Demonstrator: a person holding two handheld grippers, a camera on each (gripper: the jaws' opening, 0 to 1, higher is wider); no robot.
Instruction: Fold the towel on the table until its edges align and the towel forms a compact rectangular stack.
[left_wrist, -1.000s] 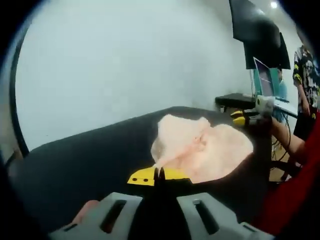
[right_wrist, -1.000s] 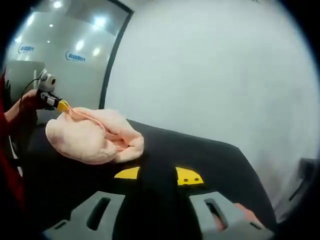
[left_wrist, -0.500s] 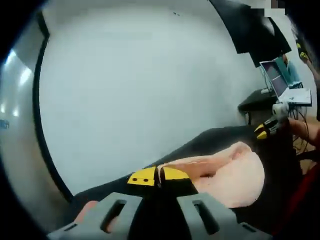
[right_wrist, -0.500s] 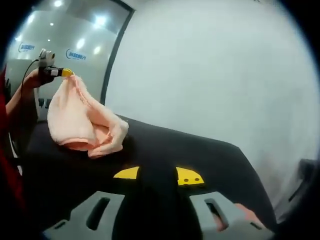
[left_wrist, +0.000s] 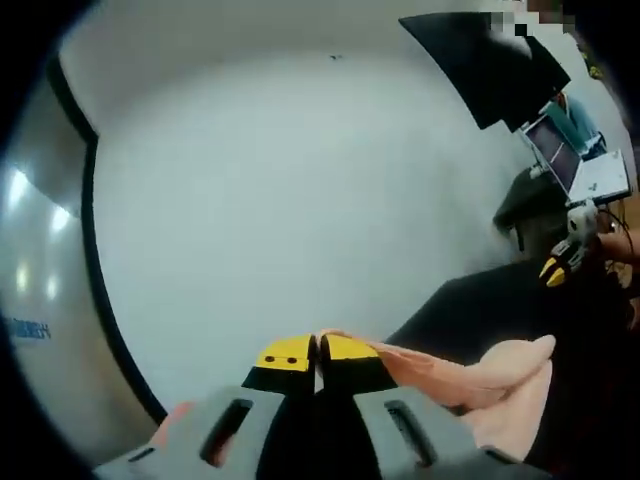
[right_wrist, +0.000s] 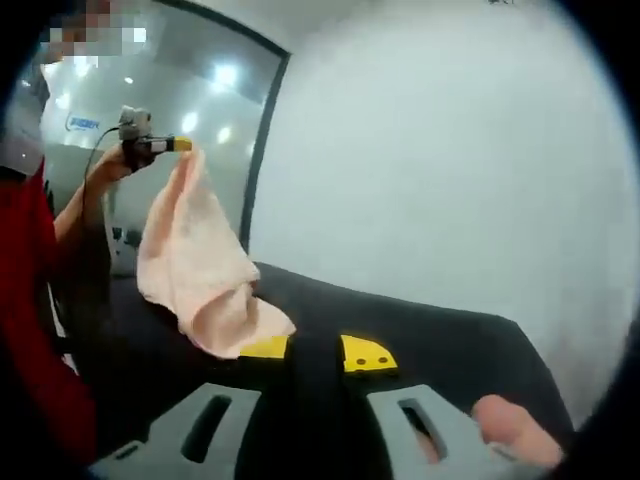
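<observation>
The pale pink towel (right_wrist: 200, 270) hangs by one corner from my left gripper (right_wrist: 180, 145), which a hand holds up high at the left of the right gripper view. Its lower end rests bunched on the black table (right_wrist: 440, 330). In the left gripper view the left gripper (left_wrist: 316, 351) is shut on the towel's corner, and the towel (left_wrist: 480, 385) trails off to the lower right. My right gripper (right_wrist: 315, 351) is open low over the table, its left yellow fingertip (right_wrist: 264, 347) right at the towel's bottom fold. The right gripper (left_wrist: 555, 268) also shows at the far right, apart from the cloth.
A white wall stands behind the table. A glass partition with a dark frame (right_wrist: 265, 150) is at the left. A dark screen (left_wrist: 490, 60) hangs on the wall above a desk with a laptop (left_wrist: 565, 160). A person's red sleeve (right_wrist: 40, 300) is close by.
My left gripper has lifted the towel's corner well up off the table, so the cloth now hangs instead of lying heaped. My right gripper stayed open and came closer to the towel's lower end.
</observation>
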